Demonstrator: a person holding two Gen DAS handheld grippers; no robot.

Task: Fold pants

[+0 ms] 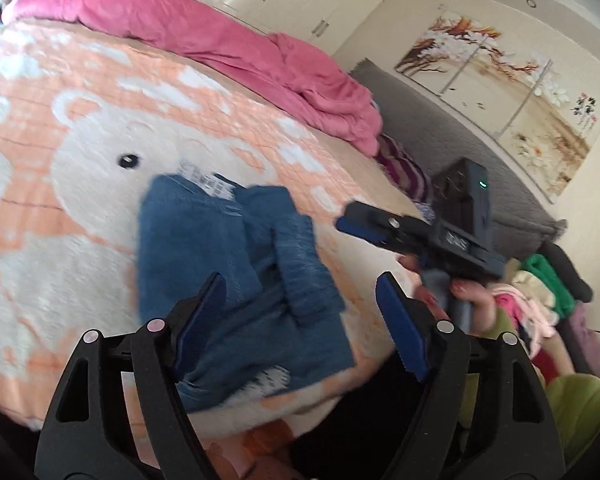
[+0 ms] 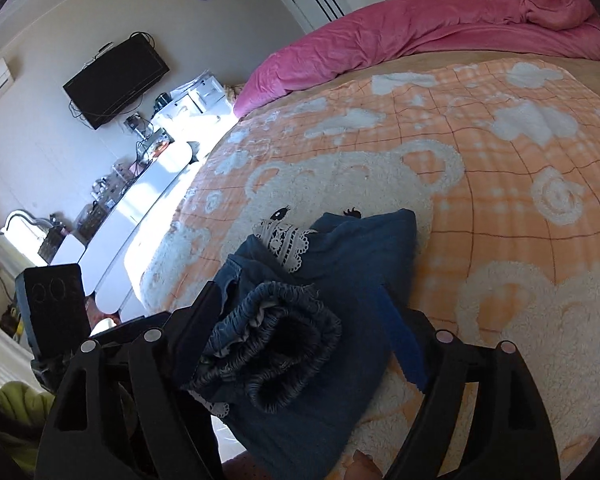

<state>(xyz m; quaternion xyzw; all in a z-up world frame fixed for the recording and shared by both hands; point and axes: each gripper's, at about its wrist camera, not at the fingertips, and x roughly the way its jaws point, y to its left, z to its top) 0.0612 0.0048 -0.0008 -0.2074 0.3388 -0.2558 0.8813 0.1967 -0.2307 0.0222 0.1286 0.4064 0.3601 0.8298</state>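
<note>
The pants (image 2: 320, 300), a small denim pair, lie folded into a compact bundle on the bed's blanket (image 2: 520, 152), near its front edge. In the right wrist view the bundle sits directly ahead at 12 o'clock of the right tongs (image 2: 300, 320), its gathered elastic waistband lying between the spread fingers, though no pad presses on it. These tongs stand wide and hold nothing.

In the left wrist view the left tongs (image 1: 300, 312) are also wide and empty, with the bundle ahead from 10 to 12 o'clock; its long axis runs roughly away from the camera, tilted slightly toward 11 o'clock. The right tongs appear there at about 2 o'clock, carried by the person's hand (image 1: 468, 296), apart from the cloth. Judging by both views, each hand is close to the bundle, the right one more squarely over the waistband end.

The denim is mid-blue, soft and thick at the folds, with a ruched, ribbed waistband rolled into a tube and a white lace trim (image 2: 284, 240) showing at one layer. The blanket is fleecy, peach-checked with a nubbly white bear figure. A crumpled pink duvet (image 2: 440, 28) lies along the far side of the bed.

The fold looks nearly or fully finished.
</note>
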